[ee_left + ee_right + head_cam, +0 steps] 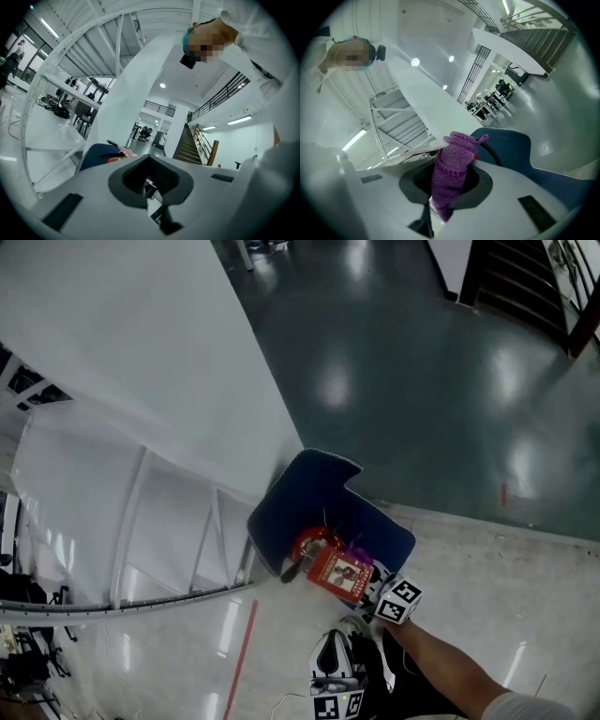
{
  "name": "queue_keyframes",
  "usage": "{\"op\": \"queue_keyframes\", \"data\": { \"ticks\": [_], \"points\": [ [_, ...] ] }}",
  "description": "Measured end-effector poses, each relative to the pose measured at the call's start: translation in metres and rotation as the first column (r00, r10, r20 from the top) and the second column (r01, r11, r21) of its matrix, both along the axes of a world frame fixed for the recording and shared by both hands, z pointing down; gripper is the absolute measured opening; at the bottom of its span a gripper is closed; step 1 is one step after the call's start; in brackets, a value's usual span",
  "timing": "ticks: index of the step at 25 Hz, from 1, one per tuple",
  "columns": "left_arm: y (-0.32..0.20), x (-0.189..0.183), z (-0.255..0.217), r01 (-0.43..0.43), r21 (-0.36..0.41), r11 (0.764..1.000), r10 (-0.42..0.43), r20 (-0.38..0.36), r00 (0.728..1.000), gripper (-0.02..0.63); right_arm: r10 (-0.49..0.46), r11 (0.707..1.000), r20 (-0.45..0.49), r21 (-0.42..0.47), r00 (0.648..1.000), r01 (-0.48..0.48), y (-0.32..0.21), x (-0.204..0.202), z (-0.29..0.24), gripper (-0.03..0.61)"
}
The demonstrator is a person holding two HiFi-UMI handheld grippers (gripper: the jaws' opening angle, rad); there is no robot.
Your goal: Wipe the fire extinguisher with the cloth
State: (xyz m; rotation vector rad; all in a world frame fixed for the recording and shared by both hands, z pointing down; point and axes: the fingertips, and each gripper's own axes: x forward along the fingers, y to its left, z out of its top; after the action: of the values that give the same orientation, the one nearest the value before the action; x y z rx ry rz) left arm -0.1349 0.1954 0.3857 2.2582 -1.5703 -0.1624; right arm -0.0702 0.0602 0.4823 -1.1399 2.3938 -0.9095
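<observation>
A red fire extinguisher (316, 550) with a red paper tag (343, 575) stands on the floor against a dark blue padded backing (305, 507). My right gripper (367, 579) reaches it from the lower right and is shut on a purple knitted cloth (451, 169), which sits at the extinguisher's top, right beside the tag. In the right gripper view the cloth stands up out of the gripper (449, 190), with the blue backing (513, 143) just behind. My left gripper (339, 645) hangs lower, short of the extinguisher; its jaws do not show in the left gripper view.
A white slanted wall with a white tube frame (141, 512) fills the left. A red line (241, 652) is marked on the pale floor. Dark green glossy floor (422, 381) lies beyond, with a staircase (530, 282) at the top right.
</observation>
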Motion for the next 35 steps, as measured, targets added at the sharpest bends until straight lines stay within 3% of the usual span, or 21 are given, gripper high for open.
{"op": "queue_keyframes", "data": {
  "ticks": [10,17,27,31,35],
  "points": [
    [0.003,0.001,-0.029,0.001,0.035,0.999,-0.001,-0.007,1.000,0.006,-0.028,0.999,0.011,0.021,1.000,0.028,0.012,-0.011,-0.028,0.061],
    [0.003,0.003,-0.047,-0.017,0.058,0.998,0.018,-0.018,1.000,0.006,0.042,0.999,-0.073,-0.027,0.996,-0.044,0.032,0.032,-0.021,0.061],
    [-0.004,0.003,-0.059,-0.054,0.086,0.995,0.058,-0.048,0.997,0.006,0.160,0.986,-0.194,-0.023,0.968,-0.168,0.041,0.094,-0.022,0.061],
    [-0.009,0.011,-0.059,-0.070,0.087,0.994,0.074,-0.048,0.996,0.006,0.161,0.986,-0.196,-0.007,0.967,-0.166,0.036,0.102,-0.035,0.061],
    [-0.019,0.025,-0.052,-0.032,0.075,0.997,0.035,-0.041,0.999,0.006,0.119,0.993,-0.195,0.000,0.974,-0.121,0.023,0.109,-0.037,0.061]
  ]
}}
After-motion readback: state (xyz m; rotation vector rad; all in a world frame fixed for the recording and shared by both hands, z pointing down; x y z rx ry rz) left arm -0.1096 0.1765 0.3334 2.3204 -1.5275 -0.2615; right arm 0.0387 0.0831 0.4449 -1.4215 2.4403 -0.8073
